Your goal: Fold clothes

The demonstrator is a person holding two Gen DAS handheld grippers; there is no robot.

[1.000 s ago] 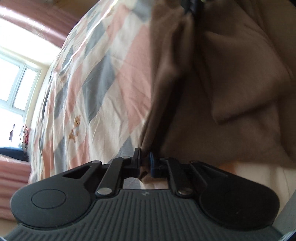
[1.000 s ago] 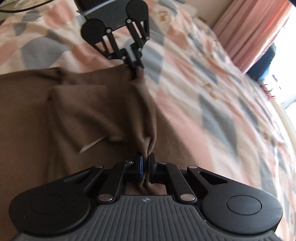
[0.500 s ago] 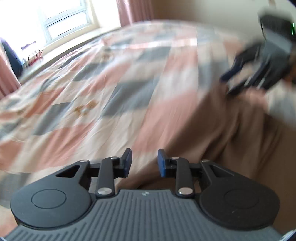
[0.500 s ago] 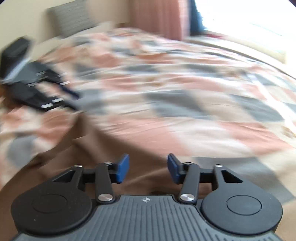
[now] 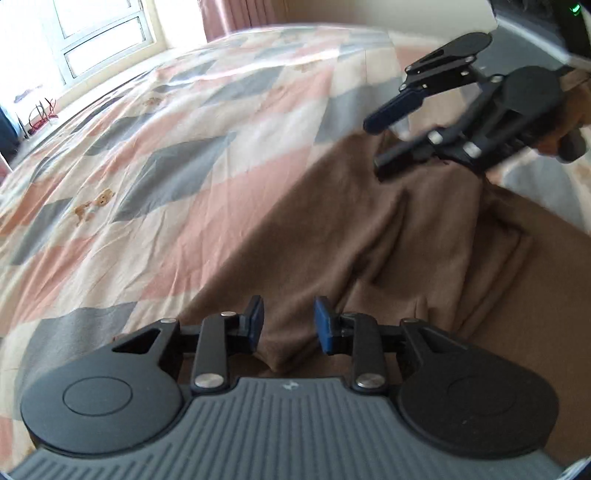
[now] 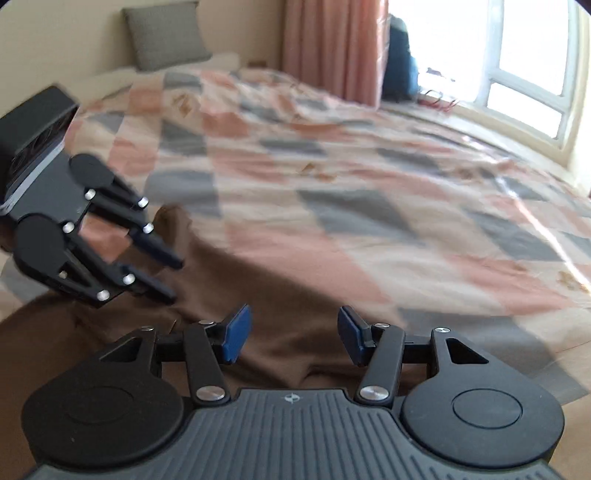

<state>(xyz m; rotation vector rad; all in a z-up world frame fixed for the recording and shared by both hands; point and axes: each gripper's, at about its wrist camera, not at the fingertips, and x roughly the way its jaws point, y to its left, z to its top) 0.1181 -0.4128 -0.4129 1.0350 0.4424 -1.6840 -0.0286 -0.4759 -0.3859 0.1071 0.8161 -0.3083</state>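
Left wrist: rumpled brown garment (image 5: 388,236).

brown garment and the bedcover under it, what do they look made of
Brown garment: likely a soft matte knit or fleece; it slumps in thick, rounded folds with no sheen. Bedcover: probably thin woven cotton, matte, printed in pink and grey diamonds, with fine sharp creases.

The setting is identified as a bedroom in a home. A bed (image 6: 369,192) is seen, covered by a patchwork quilt (image 5: 184,155) in pink, grey and cream with small bear motifs. A grey pillow (image 6: 166,35) is propped against the wall at the head. Pink curtains (image 6: 332,48) are hung beside a bright window (image 6: 528,59). A brown garment (image 5: 369,240) is laid out on the quilt.
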